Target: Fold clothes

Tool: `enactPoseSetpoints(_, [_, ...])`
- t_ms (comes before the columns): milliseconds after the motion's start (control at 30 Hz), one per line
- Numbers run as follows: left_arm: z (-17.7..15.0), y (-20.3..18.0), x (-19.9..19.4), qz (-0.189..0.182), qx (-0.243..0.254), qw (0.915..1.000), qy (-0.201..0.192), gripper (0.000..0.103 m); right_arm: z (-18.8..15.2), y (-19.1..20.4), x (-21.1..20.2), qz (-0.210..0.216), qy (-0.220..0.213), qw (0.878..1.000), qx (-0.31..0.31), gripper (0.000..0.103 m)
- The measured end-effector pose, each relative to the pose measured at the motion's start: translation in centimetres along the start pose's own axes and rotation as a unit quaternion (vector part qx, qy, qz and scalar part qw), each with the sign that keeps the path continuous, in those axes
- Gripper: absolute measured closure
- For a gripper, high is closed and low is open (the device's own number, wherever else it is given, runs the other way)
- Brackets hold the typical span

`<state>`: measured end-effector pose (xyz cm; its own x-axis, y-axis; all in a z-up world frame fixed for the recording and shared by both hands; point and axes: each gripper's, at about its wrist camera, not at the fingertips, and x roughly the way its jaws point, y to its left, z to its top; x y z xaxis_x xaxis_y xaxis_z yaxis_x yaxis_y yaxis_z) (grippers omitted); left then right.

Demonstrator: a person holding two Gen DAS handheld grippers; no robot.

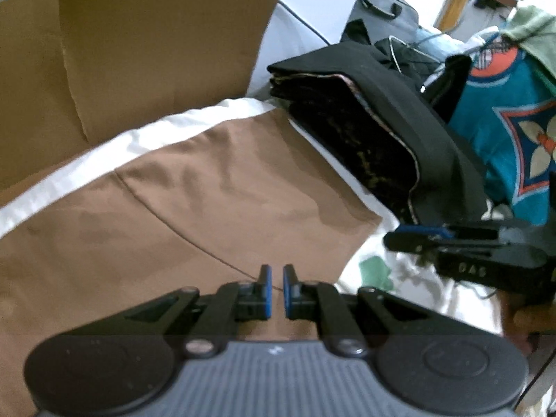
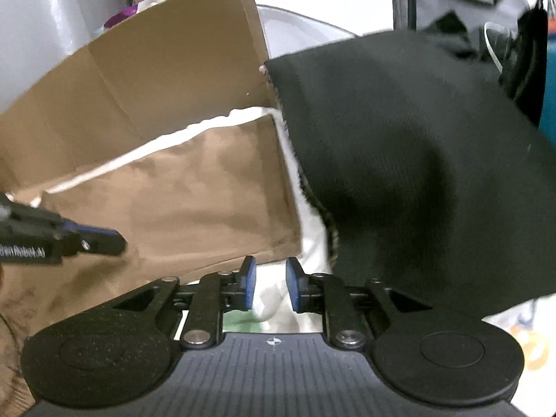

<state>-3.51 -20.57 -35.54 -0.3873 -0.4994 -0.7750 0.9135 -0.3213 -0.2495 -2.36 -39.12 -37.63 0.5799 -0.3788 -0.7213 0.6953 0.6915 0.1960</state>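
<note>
Right gripper [image 2: 271,285] over white sheet [image 2: 274,299]

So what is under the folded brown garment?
A white sheet shows along the edges of the brown garment. What lies directly beneath the cloth is covered.

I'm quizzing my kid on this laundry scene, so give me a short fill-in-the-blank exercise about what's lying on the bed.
1. The flat garment under the left gripper is ____ in colour.
2. The folded stack beside it has a ____ cloth on top.
3. Behind the brown garment stands a ____ box.
4. The cloth with a flower print at the far right is mostly ____.

Missing words: brown; black; cardboard; teal
</note>
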Motion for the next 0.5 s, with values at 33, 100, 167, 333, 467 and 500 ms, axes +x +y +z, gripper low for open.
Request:
enactPoseSetpoints(33, [0.1,0.0,0.3,-0.001,-0.005,1.0000,0.000,0.097,-0.1,0.0,0.1,0.002,0.002,1.000,0.006,0.076])
enactPoseSetpoints(100, [0.1,-0.3,0.6,-0.004,0.001,1.0000,0.003,0.097,-0.1,-0.1,0.3,0.006,0.005,1.000,0.026,0.071])
enactPoseSetpoints(167, [0.1,-0.4,0.7,-0.011,-0.004,0.9999,0.005,0.097,-0.2,-0.4,0.5,0.012,0.011,0.998,0.054,0.070])
enactPoseSetpoints(333, [-0.5,-0.8,1.3,-0.016,0.003,0.9997,0.020,0.097,0.4,-1.1,1.1,0.024,0.018,0.994,0.108,0.070])
enactPoseSetpoints(467, [-1.1,-0.5,1.7,-0.017,-0.010,0.9995,0.026,0.097,1.2,-1.3,1.9,0.022,0.031,0.988,0.151,0.070])
enactPoseSetpoints(500, [-1.2,-0.5,1.9,-0.016,-0.008,0.9995,0.027,0.097,1.4,-1.2,2.1,0.018,0.036,0.987,0.155,0.069])
